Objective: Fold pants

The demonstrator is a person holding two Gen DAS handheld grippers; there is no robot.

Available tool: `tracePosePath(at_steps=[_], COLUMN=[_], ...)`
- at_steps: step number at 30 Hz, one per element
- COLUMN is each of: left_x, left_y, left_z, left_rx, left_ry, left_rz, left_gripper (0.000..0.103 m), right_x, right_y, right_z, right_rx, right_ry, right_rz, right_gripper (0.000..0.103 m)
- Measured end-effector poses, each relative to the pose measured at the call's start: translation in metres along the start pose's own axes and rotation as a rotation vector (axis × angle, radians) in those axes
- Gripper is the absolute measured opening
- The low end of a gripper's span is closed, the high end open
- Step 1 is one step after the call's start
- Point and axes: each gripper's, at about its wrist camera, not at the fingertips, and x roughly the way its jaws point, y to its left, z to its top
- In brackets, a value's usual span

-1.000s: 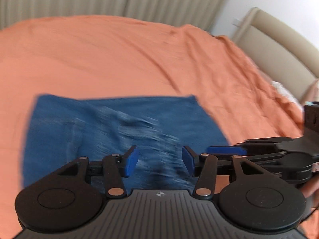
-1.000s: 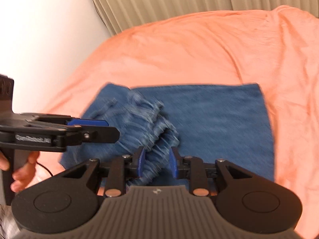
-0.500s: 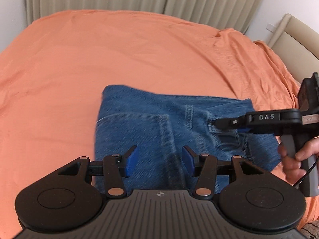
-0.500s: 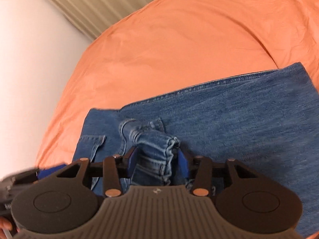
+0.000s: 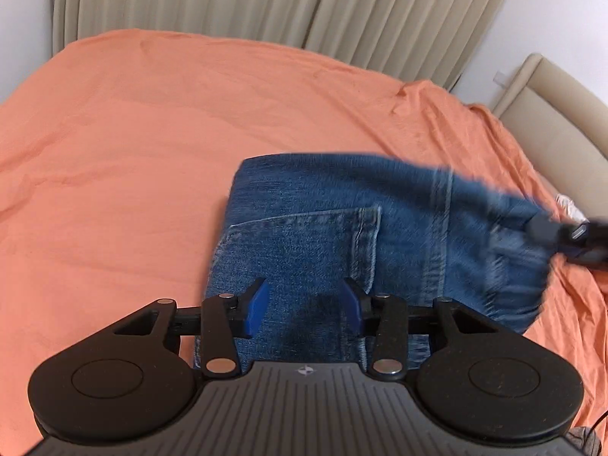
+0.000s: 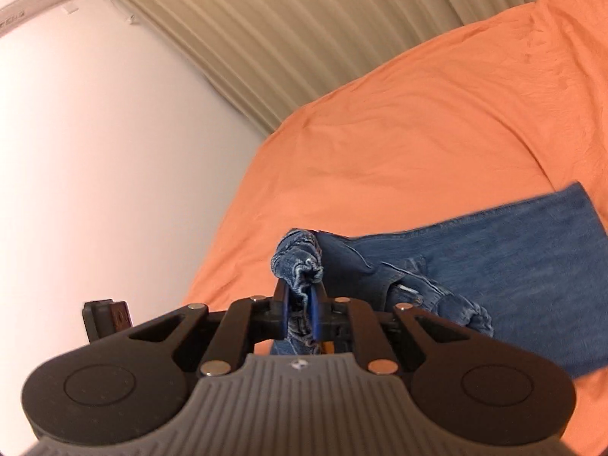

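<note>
The blue denim pants [image 5: 342, 235] lie partly folded on the bed's orange sheet [image 5: 133, 152], their long axis running sideways across the left wrist view. The right gripper [image 6: 302, 313], whose jaws have just been closing, is clenched on a bunched denim edge [image 6: 300, 262] at the right end and lifts it. The left gripper [image 5: 304, 309] hovers released over the near edge beside the back pocket [image 5: 304, 243], its jaws narrowing slightly around nothing, so the raised end would likely travel leftward over the pants.

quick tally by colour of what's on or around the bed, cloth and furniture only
blue: 1, the jeans
orange: 1, the bedsheet
beige: 2, the curtain and the headboard
total: 4
</note>
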Motion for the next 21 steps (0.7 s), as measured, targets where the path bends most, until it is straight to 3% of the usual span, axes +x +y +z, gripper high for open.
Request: tracePosePath(at_steps=[5,11,18,21], left_x=[0.023,0.049,0.055,0.054], left_y=[-0.003,-0.001,0.004,0.005], left_z=[-0.004,-0.013,-0.013,-0.013], left_rx=[0.009,0.038,0.020,0.019], left_ry=[0.058,0.120,0.124,0.107], left_rz=[0.056,0.105,0.086,0.068], left_gripper=[0.046,0.040,0.040,0.041], right_x=[0.026,0.053,0.065,0.067], right_y=[-0.065,-0.099,-0.116,-0.129], right_z=[-0.022,-0.033,-0.036,-0.037], right_rx=[0.151,0.180,0.185,0.226], right_ry=[0.026,0.049,0.071,0.084], right_rz=[-0.152,-0.204,-0.132,-0.090], right_gripper=[0.006,0.006,0.016,0.030])
